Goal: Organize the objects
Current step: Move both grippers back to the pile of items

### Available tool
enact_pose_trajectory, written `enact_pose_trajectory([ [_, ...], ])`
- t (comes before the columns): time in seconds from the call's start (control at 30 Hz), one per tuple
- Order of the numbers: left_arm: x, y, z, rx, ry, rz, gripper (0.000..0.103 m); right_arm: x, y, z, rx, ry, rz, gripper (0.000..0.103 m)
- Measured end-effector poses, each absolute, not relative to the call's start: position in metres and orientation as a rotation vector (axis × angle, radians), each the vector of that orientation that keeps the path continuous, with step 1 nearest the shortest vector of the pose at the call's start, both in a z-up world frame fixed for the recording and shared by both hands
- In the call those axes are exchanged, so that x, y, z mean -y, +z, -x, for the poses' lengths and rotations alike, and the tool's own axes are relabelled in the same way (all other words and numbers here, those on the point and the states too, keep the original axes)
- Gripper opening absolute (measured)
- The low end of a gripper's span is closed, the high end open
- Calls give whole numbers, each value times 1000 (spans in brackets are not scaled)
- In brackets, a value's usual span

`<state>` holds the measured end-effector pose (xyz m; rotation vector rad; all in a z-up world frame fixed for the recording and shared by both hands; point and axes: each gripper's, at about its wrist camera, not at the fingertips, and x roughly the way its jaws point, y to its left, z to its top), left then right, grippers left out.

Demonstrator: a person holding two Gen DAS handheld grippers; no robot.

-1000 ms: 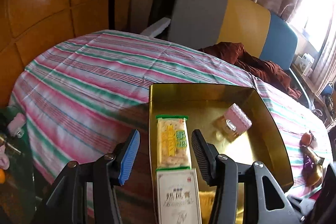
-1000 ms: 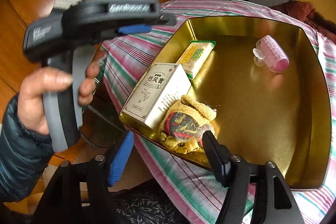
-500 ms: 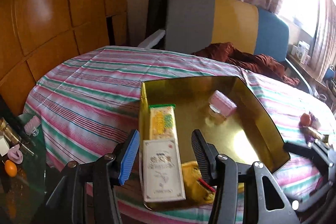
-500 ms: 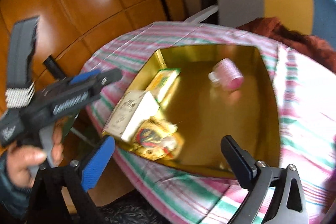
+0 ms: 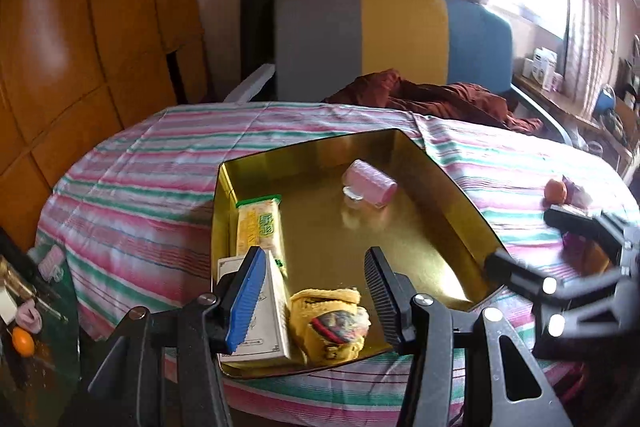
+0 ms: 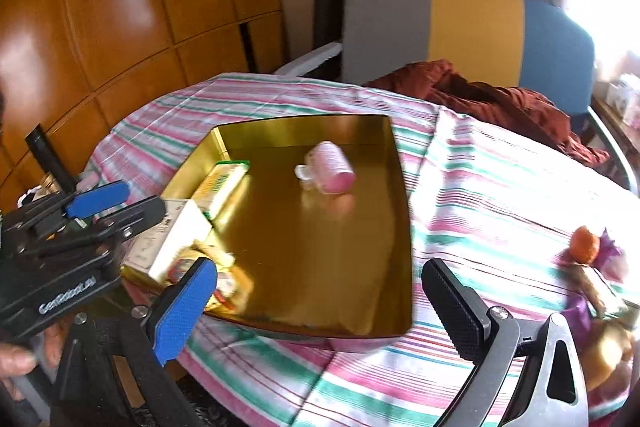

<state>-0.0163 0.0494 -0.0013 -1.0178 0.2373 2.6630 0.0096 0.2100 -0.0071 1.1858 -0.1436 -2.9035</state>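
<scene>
Gold tin tray [image 6: 400,227] holds four items already; remaining loose cluster with orange fruit [image 6: 584,247] lies on striped cloth to the right of it, nearer right gripper [image 6: 320,303], jaws wide, empty; left gripper [image 5: 316,295] part-open, empty.

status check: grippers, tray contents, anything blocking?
Left gripper part open, right gripper wide open, both empty. Gold tray holds pink roller, snack pack, white box, yellow pouch. Orange fruit outside on the cloth; nothing blocking.
</scene>
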Motion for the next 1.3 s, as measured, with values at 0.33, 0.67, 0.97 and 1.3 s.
enact_pose_trajectory([
  [0.33, -73, 3, 7, -318, 2616, 979, 52, -276, -4, -29, 254, -3053, -1223, 103],
  [0.67, -100, -1, 2, -385, 2548, 969, 52, -367, 0, -62, 382, -3250, -1282, 103],
  [0.97, -134, -3, -4, -409, 2433, 968, 52, -452, 15, -97, 484, -3464, -1278, 103],
  [1.3, -212, -16, -16, -440, 2203, 999, 52, -532, 1, -153, 1160, -3563, -1085, 103],
])
